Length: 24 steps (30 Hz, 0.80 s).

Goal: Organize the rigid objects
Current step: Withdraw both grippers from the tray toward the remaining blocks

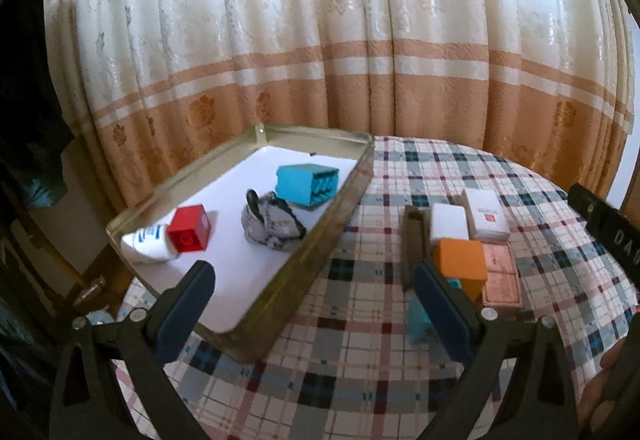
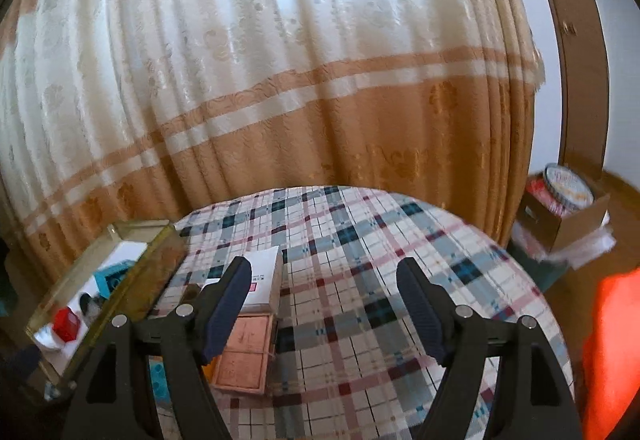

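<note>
The left gripper hovers with jaws spread wide and empty above the near rim of the metal tray, which holds a red block and blue block. The right gripper, also wide and empty, hangs over bare plaid tablecloth, with boxes just left.

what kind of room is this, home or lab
Most likely a home, perhaps a living or dining room: a lace curtain with orange bands, a round table under a plaid tablecloth, and a cardboard box of household clutter on the floor.
</note>
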Each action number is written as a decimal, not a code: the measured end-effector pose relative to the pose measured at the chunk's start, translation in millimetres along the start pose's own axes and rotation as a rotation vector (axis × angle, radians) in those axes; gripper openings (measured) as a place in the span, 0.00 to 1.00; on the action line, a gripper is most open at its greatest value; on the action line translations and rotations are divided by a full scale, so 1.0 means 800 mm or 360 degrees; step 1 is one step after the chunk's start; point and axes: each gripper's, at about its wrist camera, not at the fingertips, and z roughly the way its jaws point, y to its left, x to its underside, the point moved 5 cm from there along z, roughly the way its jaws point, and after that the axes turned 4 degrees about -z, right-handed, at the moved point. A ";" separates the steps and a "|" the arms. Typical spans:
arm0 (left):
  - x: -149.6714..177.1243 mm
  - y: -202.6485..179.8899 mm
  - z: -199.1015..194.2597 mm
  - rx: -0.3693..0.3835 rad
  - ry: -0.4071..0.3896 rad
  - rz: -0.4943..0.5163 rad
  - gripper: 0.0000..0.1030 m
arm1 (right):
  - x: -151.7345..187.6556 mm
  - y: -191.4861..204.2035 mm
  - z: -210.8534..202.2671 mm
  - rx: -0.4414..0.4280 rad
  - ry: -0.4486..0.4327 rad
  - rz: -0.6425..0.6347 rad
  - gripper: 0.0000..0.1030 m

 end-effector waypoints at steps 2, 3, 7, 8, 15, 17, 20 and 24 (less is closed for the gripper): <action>0.005 -0.003 0.001 0.0022 0.0041 0.0004 0.98 | 0.001 -0.009 -0.003 0.0009 -0.0007 0.0056 0.75; 0.005 -0.003 0.001 0.0026 0.0048 0.0004 0.98 | 0.002 -0.012 -0.004 0.0005 0.0002 0.0074 0.75; 0.012 -0.004 0.002 0.0046 0.0094 0.0000 0.98 | 0.010 -0.018 -0.003 -0.0008 0.0067 0.0128 0.75; 0.016 -0.004 0.003 0.0055 0.0118 0.0000 0.98 | 0.011 -0.019 -0.004 -0.0006 0.0077 0.0132 0.75; 0.022 -0.010 -0.003 0.0082 0.0145 0.0023 0.98 | 0.021 -0.029 -0.015 -0.0018 0.0115 0.0172 0.75; 0.030 -0.015 -0.001 0.0113 0.0190 0.0021 0.98 | 0.026 -0.034 -0.015 -0.0029 0.0146 0.0195 0.75; 0.034 -0.027 -0.004 0.0142 0.0207 0.0075 0.98 | 0.033 -0.043 -0.013 -0.0025 0.0185 0.0239 0.75; 0.033 -0.042 -0.010 0.0181 0.0179 0.0152 0.96 | 0.034 -0.049 -0.014 -0.0020 0.0183 0.0274 0.75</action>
